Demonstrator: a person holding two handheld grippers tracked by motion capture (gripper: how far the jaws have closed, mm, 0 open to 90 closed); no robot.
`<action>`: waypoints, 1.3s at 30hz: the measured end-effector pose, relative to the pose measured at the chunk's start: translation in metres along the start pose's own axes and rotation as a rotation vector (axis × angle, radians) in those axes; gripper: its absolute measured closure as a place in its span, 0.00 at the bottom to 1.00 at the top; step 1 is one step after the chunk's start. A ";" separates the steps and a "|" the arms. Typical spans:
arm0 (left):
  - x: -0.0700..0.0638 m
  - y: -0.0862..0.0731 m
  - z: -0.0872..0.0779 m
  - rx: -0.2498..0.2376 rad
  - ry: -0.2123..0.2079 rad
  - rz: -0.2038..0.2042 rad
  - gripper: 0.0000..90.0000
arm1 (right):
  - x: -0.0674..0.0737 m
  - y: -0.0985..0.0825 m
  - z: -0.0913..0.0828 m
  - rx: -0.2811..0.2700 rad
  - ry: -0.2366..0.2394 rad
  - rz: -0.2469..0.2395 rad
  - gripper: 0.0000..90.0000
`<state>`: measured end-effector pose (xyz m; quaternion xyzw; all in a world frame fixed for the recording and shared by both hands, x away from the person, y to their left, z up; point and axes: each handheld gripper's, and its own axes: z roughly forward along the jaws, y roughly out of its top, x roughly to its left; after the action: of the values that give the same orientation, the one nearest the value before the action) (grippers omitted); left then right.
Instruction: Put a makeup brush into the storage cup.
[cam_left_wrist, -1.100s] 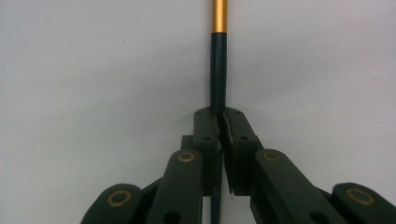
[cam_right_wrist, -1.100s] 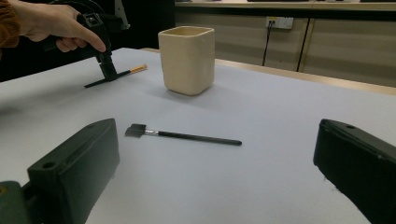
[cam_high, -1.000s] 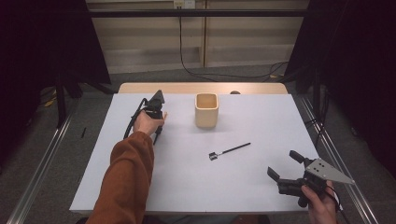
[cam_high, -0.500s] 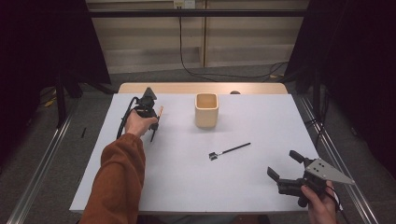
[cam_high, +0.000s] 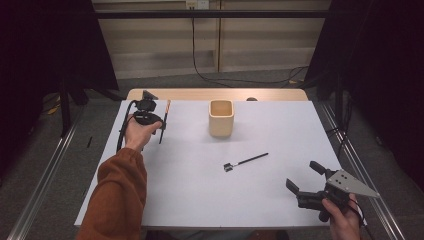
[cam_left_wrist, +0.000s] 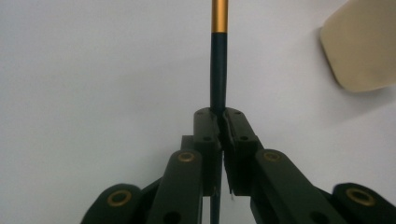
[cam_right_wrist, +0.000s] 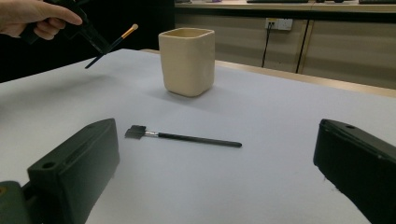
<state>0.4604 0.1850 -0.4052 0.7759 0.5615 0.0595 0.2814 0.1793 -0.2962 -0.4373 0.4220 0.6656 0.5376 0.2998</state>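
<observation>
Now, here is what I am seeing from my far-off seat.

Left gripper (cam_high: 161, 121): I am clenching its jaws tight on the thin brush (cam_high: 164, 121), low on the dark handle, so it is not slipping.

Thin brush: it is hanging in the air, off the table (cam_high: 190, 200), to the left of the cup (cam_high: 221, 118) and well apart from it. In the left gripper view its gold band (cam_left_wrist: 220, 16) is pointing away from me.

Why held like this: I think I am carrying it to the cup, so a grip near one end is leaving a long part free to drop in.

Right gripper (cam_high: 305, 183): its jaws are standing wide open, holding nothing. It is waiting low at the near right corner, out of the way.

Flat brush (cam_high: 245, 162): it is lying flat on the table, between the cup and the right gripper, touching neither one. I guess it is going in next.

Cup: it is standing upright near the far edge with its mouth open to the top, ready for brushes.

Counting: two brushes, one cup, two grippers, one table.
</observation>
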 end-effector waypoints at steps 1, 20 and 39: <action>0.001 -0.001 -0.001 -0.012 -0.008 0.002 0.94 | 0.000 0.000 0.000 0.001 -0.001 -0.001 0.00; -0.002 -0.022 -0.026 -0.298 -0.091 0.099 0.94 | 0.000 0.000 0.001 0.003 -0.002 -0.002 0.00; 0.000 -0.046 -0.053 -0.600 -0.093 0.128 0.94 | 0.000 0.000 0.000 0.000 0.000 0.000 0.00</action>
<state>0.4004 0.2140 -0.3834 0.6938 0.4553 0.2046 0.5192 0.1795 -0.2959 -0.4373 0.4220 0.6654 0.5377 0.3000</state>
